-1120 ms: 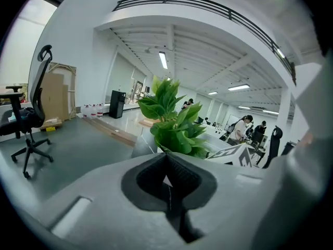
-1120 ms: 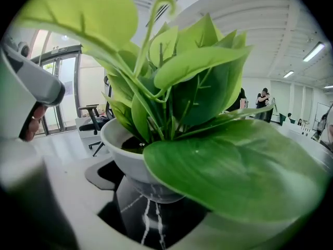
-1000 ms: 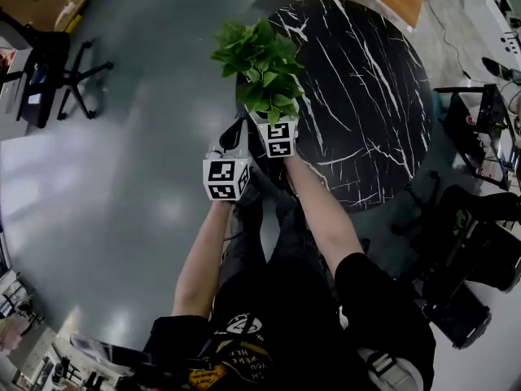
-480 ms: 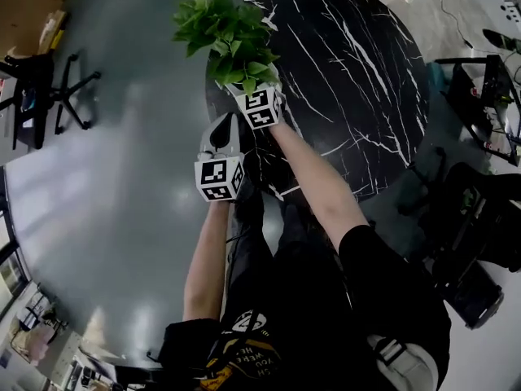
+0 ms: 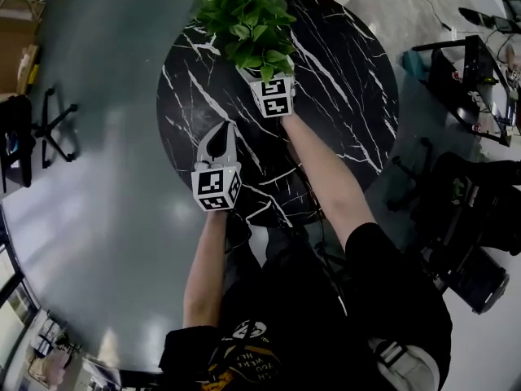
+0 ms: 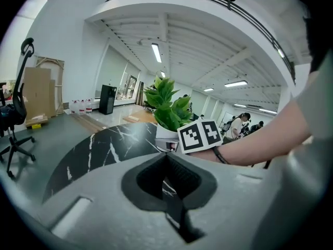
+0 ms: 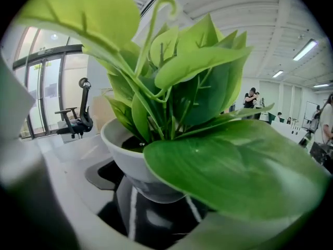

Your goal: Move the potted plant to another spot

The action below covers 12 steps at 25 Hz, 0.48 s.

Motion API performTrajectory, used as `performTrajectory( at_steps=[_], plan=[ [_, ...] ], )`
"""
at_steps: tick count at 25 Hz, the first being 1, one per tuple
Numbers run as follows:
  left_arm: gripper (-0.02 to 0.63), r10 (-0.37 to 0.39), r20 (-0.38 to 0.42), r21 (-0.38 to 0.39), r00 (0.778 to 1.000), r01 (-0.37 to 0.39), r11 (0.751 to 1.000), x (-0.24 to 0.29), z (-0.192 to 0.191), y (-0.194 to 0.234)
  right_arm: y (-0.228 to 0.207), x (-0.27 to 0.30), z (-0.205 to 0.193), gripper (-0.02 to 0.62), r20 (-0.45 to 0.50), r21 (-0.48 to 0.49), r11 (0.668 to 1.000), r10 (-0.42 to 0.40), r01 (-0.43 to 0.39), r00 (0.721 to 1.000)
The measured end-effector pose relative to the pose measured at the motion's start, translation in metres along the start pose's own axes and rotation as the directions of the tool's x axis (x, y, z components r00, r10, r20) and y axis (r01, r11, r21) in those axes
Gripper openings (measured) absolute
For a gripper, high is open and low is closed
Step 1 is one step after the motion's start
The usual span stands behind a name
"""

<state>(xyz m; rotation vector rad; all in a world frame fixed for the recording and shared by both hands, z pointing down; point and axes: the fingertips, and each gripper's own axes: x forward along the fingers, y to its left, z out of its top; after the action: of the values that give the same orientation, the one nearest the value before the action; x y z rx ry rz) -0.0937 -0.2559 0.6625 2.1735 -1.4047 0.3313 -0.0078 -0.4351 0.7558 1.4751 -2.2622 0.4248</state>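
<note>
Table, round black marble-look, white veins point(image 5: 350, 80): beneath both grippers. Leafy green plant in white pot point(image 5: 244, 23): upright, over table's far edge, dead ahead of right gripper point(image 5: 262, 78), whose jaws clamp pot. Idle left gripper point(image 5: 218, 141): jaws together, empty, nearer body, clear of plant.

A potted plant point(image 5: 244, 23), bushy with broad, glossy green leaves in a round white pot, stands upright at the top centre of the head view. There it sits over the far part of a round black table top with white veins point(image 5: 342, 96). In the right gripper view the pale bowl point(image 7: 130, 160) fills the lower middle, leaves spreading above and to the right, held between the right gripper point(image 5: 260, 78) jaws. Whether its base touches the top, I can't tell.
</note>
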Motion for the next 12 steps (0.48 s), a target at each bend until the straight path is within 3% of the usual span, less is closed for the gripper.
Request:
performTrajectory(
  at_steps=[6,12],
  plan=[
    [0.003,-0.047,-0.010,0.034,0.999,0.047,0.998,0.038,0.010,-0.037,-0.126,-0.025,-0.005,0.489,-0.012,0.051,0.990,-0.134,0.135,0.991],
    [0.003,-0.084,-0.023,0.042,0.996,0.085,0.995,0.059,0.016,-0.064,-0.235,-0.068,-0.024,0.489,-0.027,0.119,0.957,-0.263,0.264,0.964]
  ],
)
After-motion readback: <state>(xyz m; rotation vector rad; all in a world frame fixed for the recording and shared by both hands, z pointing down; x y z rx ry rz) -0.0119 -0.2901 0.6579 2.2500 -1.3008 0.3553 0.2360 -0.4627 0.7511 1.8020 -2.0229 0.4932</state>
